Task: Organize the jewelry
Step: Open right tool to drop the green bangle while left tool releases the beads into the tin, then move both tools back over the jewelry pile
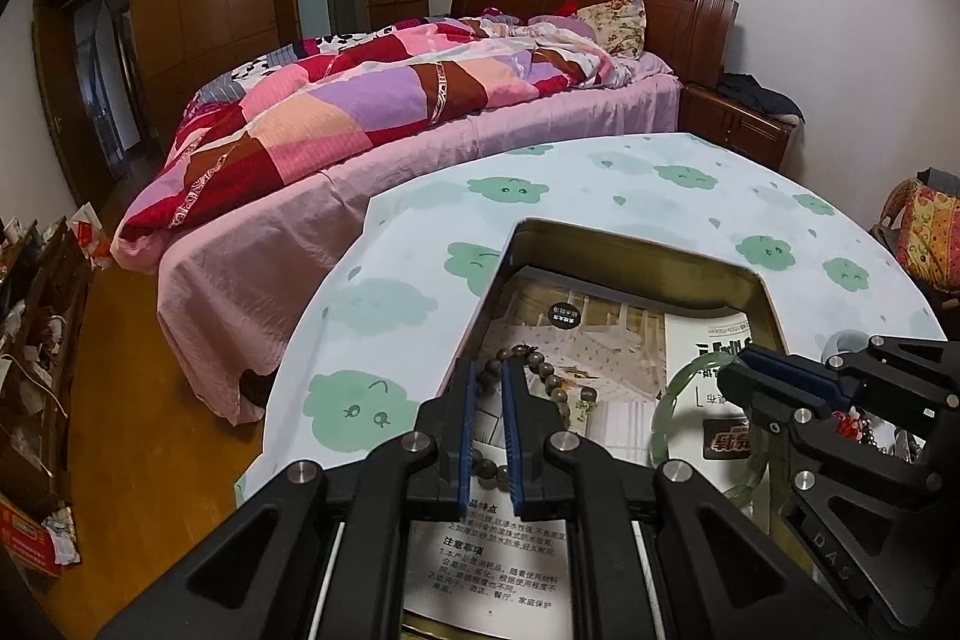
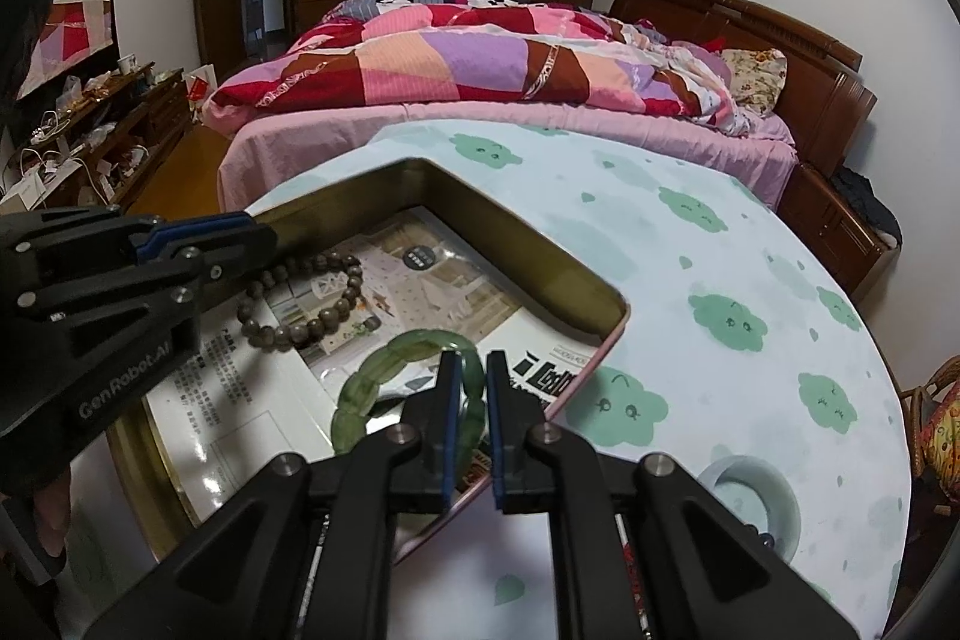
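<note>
Right up close in the left wrist view, the black left gripper with blue pads is pinching a brown wooden bead bracelet, jaws nearly together with the bead strand caught between them. That bracelet sits inside a shallow rectangular gold-coloured tin tray lined with a printed paper sheet. Off to the side the black right gripper reaches in over a translucent green jade bangle lying in the same tray. The tray rests on a round table with a pale cloth printed with green clouds, and a bed with a patchwork quilt in pink, red and purple is behind it.

Over in the right wrist view, the right gripper is clamped on the rim of the green bangle, jaws close together with the bangle's edge between the blue pads, near the tray's corner. The left gripper comes in from the side, pressed nearly closed at the bead bracelet. A pale round jade-like ring sits on the cloud cloth outside the tray, well apart from both bracelets.
</note>
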A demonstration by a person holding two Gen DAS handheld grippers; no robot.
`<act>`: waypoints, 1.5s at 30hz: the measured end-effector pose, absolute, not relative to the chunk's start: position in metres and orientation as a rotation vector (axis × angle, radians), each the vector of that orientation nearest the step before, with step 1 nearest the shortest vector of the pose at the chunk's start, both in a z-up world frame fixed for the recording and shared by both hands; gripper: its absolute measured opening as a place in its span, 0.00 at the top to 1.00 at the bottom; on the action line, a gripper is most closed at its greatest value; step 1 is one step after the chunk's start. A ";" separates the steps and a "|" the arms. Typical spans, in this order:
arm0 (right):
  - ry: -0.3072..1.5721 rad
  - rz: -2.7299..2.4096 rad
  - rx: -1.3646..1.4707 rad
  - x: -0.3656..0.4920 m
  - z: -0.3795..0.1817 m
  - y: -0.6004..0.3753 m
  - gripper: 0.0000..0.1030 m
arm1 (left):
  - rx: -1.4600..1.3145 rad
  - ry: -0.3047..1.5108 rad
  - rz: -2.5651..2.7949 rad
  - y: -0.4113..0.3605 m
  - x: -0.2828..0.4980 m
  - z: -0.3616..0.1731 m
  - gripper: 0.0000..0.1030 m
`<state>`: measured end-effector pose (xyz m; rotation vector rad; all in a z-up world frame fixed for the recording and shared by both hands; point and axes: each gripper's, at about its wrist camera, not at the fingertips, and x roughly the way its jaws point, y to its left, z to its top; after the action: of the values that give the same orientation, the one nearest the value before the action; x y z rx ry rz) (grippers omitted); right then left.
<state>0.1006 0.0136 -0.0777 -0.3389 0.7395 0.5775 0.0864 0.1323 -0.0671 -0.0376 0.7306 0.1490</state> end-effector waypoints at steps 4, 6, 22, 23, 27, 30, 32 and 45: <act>0.739 0.582 -0.336 0.101 -0.077 0.012 0.87 | -0.041 0.724 0.145 0.130 0.085 -0.061 0.91; 0.731 0.594 -0.326 0.099 -0.075 0.010 0.71 | -0.041 0.719 0.148 0.129 0.082 -0.057 0.85; 0.666 0.552 -0.324 0.081 -0.056 -0.017 0.49 | -0.013 0.631 0.200 0.107 0.057 -0.028 0.42; 0.663 0.545 -0.327 0.079 -0.055 -0.022 0.49 | -0.006 0.629 0.191 0.100 0.056 -0.027 0.42; 0.658 0.493 -0.320 0.073 -0.053 -0.054 0.49 | 0.039 0.629 0.151 0.071 0.050 -0.028 0.42; 0.670 0.442 -0.293 0.070 -0.054 -0.086 0.49 | 0.074 0.638 0.104 0.046 0.046 -0.033 0.42; 0.683 0.410 -0.269 0.069 -0.056 -0.110 0.49 | 0.087 0.652 0.075 0.032 0.042 -0.037 0.42; 0.758 0.284 -0.190 0.058 -0.080 -0.191 0.49 | 0.191 0.692 -0.052 -0.027 0.020 -0.052 0.43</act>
<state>0.0578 -0.1909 -0.0805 -0.1896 0.7579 0.2837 0.0199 -0.0274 -0.0520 0.1913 0.6919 -0.0517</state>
